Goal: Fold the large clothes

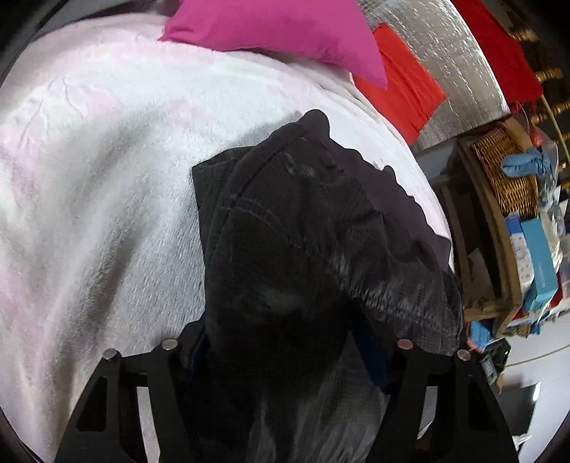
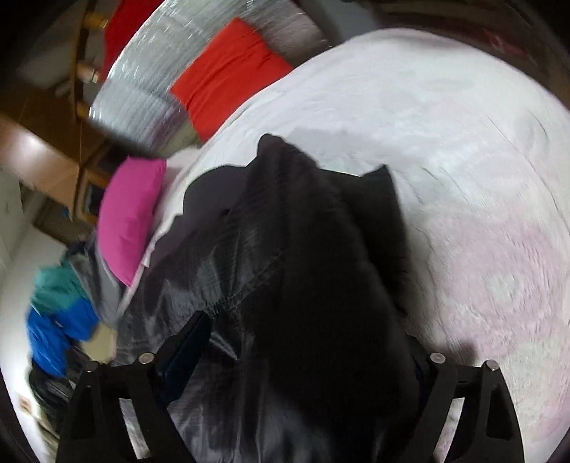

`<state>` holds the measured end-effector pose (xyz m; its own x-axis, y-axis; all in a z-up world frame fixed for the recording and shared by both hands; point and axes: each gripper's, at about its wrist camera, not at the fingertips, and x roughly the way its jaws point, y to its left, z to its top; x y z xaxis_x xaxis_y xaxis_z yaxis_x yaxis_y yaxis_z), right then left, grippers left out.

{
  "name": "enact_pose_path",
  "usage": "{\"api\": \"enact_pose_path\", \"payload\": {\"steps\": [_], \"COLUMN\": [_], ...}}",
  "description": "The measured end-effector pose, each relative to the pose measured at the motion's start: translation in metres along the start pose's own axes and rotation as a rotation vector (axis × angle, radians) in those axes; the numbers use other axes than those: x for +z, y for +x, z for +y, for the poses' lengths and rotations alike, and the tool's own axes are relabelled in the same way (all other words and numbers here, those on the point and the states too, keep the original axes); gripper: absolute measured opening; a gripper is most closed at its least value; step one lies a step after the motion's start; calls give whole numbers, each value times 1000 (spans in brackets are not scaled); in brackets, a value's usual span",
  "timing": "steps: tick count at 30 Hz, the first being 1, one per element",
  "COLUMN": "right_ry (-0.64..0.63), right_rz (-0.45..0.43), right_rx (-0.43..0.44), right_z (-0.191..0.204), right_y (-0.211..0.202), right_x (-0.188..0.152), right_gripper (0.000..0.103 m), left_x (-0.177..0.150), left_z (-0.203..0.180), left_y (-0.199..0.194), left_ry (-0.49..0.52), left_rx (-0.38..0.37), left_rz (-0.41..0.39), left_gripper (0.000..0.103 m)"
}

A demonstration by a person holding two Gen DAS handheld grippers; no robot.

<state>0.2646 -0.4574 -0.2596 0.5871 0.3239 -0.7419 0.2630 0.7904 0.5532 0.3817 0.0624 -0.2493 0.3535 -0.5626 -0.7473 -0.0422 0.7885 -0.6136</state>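
A large black garment (image 1: 285,231) hangs bunched over a white fleece blanket (image 1: 107,178) on the bed. My left gripper (image 1: 281,334) is shut on a fold of it; the cloth covers the fingertips. In the right wrist view the same black garment (image 2: 302,267) drapes over my right gripper (image 2: 306,342), which is shut on it, fingertips hidden by cloth. The white blanket (image 2: 463,178) lies beneath. The right view is blurred by motion.
A magenta pillow (image 1: 278,32) and a red cushion (image 1: 399,82) lie at the bed's head against a silver padded headboard (image 1: 445,53). A wicker basket (image 1: 506,171) and boxes stand on a shelf at the right. Blue and teal clothes (image 2: 60,313) lie beside the bed.
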Motion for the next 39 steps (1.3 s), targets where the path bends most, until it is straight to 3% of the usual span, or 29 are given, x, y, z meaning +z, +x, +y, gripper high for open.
{"api": "enact_pose_path", "payload": {"steps": [3,6,10,15,18,20,21,24,25,29,32,33,36,39], "right_ry": [-35,-41,-59,-88,-88,-51,-33,22,22,31,59,77,143,212], "right_rz": [-18,-40,-54,-161,-174,-146,-135,-102,-91,-92,-153,-186,-256,-212], "right_rx": [-39,-34,-45,-40,-81,-84,-81,-75,-82,-82,-56,-51,24,108], "right_z": [9,12,21,38,39,30,30,26,27,28,20,17,5,-1], "right_y": [8,13,26,29,49,63,67,64,63,47,14,2,-27,-31], "right_x": [6,16,29,50,60,65,68,71,71,72,62,57,41,31], "right_gripper": [79,60,55,49,49,54,61,72,75,77,77,83,90,91], "left_x": [9,16,29,53,63,66,67,69,69,64,58,55,39,18], "left_z": [2,1,-4,-10,-12,-10,-10,-15,-16,-24,-22,-22,-23,-21], "left_y": [7,11,11,10,12,18,22,24,22,8,-12,-19,-39,-55], "left_ry": [-30,-48,-42,-43,-29,-22,-20,-3,2,29,43,48,70,71], "left_rx": [-22,-37,-38,-19,17,50,66,88,110,189,232,249,309,303], "left_rz": [5,-2,-32,-99,-136,-135,-131,-123,-119,-143,-185,-203,-252,-276], "left_gripper": [60,47,36,33,34,40,49,53,60,62,65,66,67,68]}}
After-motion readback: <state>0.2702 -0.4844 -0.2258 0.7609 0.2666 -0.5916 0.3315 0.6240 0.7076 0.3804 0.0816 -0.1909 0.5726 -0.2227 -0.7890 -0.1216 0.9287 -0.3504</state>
